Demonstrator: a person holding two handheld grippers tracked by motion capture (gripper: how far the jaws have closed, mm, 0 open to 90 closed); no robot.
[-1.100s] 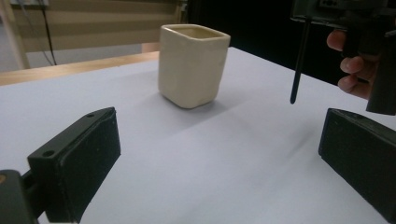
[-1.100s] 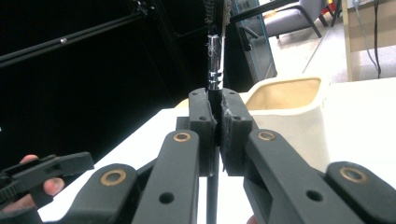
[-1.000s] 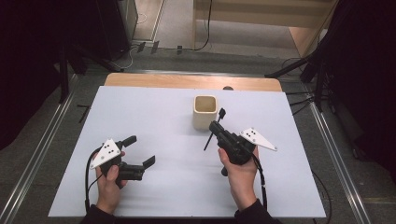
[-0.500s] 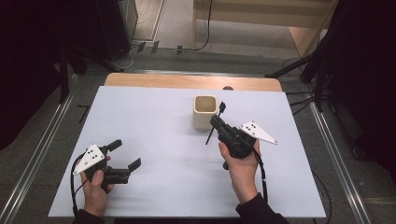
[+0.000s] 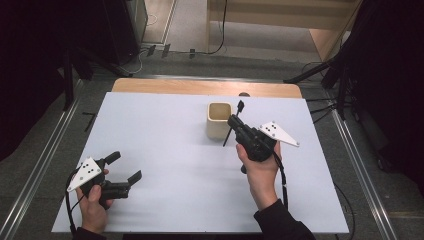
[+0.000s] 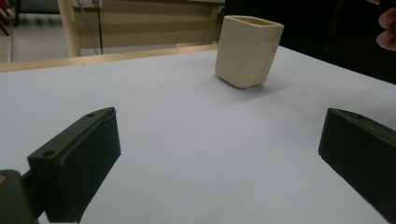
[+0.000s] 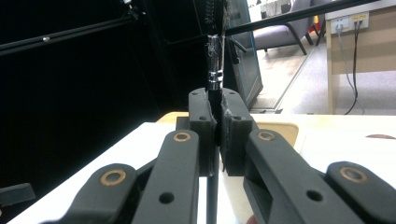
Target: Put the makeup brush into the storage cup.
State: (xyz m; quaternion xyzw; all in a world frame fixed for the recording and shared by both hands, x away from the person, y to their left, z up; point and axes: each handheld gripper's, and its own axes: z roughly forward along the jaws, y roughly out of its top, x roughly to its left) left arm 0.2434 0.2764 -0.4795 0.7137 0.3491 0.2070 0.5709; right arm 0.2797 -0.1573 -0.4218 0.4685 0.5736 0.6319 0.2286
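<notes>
My right gripper (image 5: 234, 121) pinches a thin black stick (image 5: 233, 124) beside the cream cup (image 5: 219, 120), near the table's (image 5: 165, 130) far edge. Tilted, it may hit the rim and tip the cup. My left gripper (image 5: 125, 167) gapes empty.

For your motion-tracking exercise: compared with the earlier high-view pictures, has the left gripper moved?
Yes. The left gripper has drawn back toward the table's near left corner, farther from the cream cup, which has stayed in place. Its jaws stand open.
</notes>
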